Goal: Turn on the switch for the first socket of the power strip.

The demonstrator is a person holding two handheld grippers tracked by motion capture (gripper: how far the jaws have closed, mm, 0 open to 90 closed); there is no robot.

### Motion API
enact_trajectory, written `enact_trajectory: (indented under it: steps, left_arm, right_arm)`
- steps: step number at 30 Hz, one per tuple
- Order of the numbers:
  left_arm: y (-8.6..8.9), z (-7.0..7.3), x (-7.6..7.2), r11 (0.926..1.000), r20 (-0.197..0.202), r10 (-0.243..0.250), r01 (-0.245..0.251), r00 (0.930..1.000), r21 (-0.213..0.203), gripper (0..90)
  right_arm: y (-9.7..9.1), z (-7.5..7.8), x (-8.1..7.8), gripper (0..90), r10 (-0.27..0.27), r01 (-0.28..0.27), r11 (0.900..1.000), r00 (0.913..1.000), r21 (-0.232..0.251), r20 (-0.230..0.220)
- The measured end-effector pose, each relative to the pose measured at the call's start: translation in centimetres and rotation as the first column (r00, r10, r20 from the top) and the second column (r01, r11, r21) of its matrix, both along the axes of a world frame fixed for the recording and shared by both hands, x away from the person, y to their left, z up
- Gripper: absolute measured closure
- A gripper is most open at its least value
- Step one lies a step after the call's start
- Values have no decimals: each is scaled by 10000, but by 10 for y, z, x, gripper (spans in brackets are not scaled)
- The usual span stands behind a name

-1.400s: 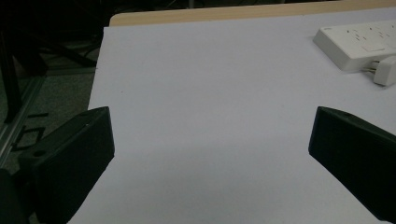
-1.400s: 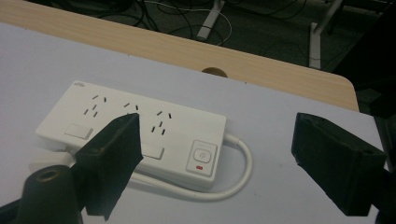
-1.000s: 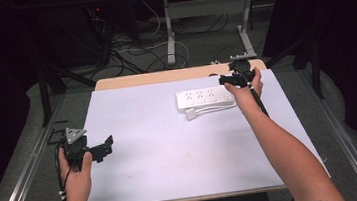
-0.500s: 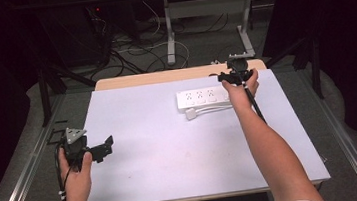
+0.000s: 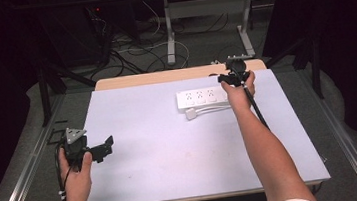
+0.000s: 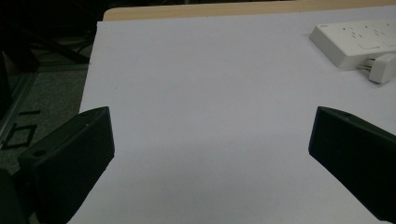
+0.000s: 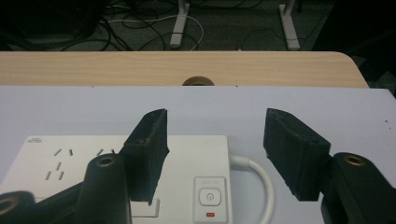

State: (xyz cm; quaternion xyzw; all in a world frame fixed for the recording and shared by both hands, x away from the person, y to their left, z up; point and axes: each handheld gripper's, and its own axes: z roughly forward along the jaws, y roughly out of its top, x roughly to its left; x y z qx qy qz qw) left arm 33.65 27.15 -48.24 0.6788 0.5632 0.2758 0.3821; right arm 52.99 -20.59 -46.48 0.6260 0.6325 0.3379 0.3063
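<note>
Between the earlier high views and this one, the right gripper (image 5: 233, 74) had shifted slightly leftward along the far edge of the table, closing on the cord end of the power strip (image 5: 201, 98); the left gripper (image 5: 102, 148) had not moved from the near left edge of the white mat (image 5: 172, 151).

Findings at this moment: the power strip lay flat near the far edge of the mat, its white cable (image 5: 207, 109) looped just beside it on the near side and ending in a white plug (image 5: 191, 113). In the right gripper view, the right gripper (image 7: 215, 144) stood with jaws parted, poised above the switch end of the power strip (image 7: 116, 163); the rocker switch (image 7: 209, 198) with its red mark sat between and below the jaws. Nothing was grasped. Whether a jaw touched the strip could not be told.

In the left gripper view, the left gripper (image 6: 210, 154) was spread wide over bare mat, empty, with the power strip (image 6: 359, 39) well apart at the far right.

Assessment: the work appeared to be at the approach stage only. The strip was unheld and the plug free. Taking hold of the strip or pressing its switch remained to be done.
</note>
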Motion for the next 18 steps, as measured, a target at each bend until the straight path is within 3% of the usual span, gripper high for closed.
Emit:
enact_trajectory:
  steps: [5,8,11,18]
  left_arm:
    - [0,-1,0,10000,-88,-5,6,10000,25,3]
    - [0,-1,0,10000,-112,-33,33,9999,-6,3]
    - [0,-1,1,10000,-103,-24,24,9999,-33,3]
    - [1,-1,1,9999,-53,-16,16,10000,-111,3]
  right_arm:
    - [2,-4,2,427,-41,36,9996,9999,-296,-156]
    - [3,-6,3,436,-9,9,10000,9996,27,-277]
    - [7,-9,4,440,69,-70,10000,9996,-9,-291]
    - [16,-18,5,442,57,-25,9994,9957,346,-920]
